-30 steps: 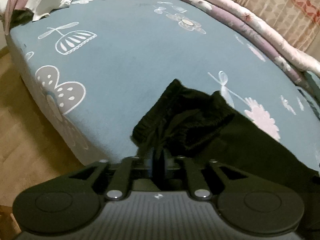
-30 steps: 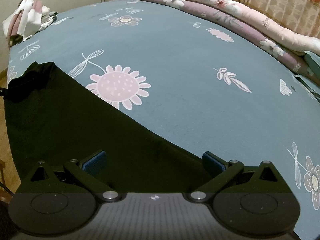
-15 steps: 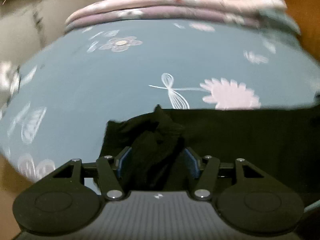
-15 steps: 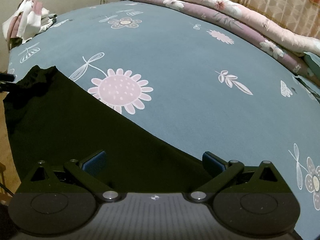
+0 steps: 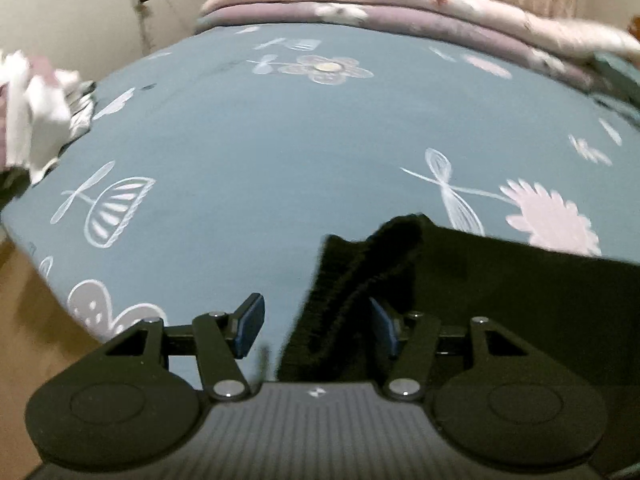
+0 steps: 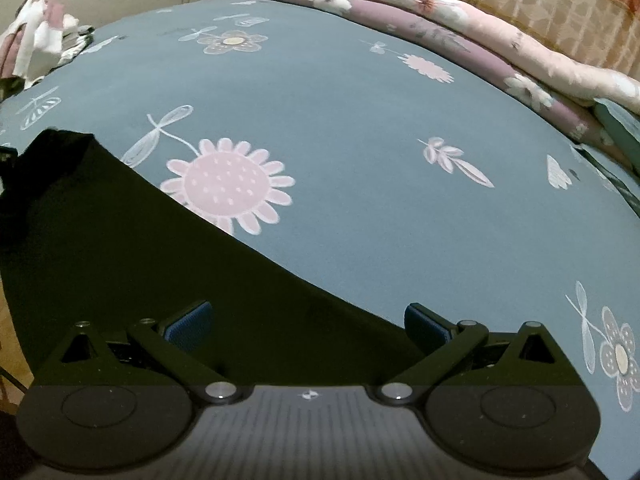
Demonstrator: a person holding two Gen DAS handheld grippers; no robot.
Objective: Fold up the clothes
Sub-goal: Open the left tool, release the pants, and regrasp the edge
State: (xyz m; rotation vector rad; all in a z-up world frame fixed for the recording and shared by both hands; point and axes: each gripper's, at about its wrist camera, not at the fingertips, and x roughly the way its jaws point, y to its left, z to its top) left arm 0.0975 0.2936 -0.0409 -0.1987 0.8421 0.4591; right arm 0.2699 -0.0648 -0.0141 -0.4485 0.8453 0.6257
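Observation:
A black garment point(image 5: 500, 300) lies flat along the near edge of the blue flowered bed sheet point(image 5: 280, 140). Its ribbed, bunched end point(image 5: 360, 272) rises between the fingers of my left gripper point(image 5: 316, 326), which is open; the cloth leans against the right pad point(image 5: 382, 326) and stands apart from the left pad. In the right wrist view the same black garment point(image 6: 120, 248) spreads from the lower left toward the middle. My right gripper point(image 6: 308, 324) hangs open and wide just above it, with nothing held.
A heap of white and pink clothes point(image 5: 36, 120) point(image 6: 36, 48) sits at the bed's far left corner. Folded pink and purple quilts point(image 5: 400, 12) point(image 6: 440, 24) run along the far side. Wooden floor point(image 5: 24, 320) shows past the bed's left edge.
My left gripper was shut on the garment's ribbed end; it has swung round and opened, letting the cloth go. The right gripper has stayed open and barely moved.

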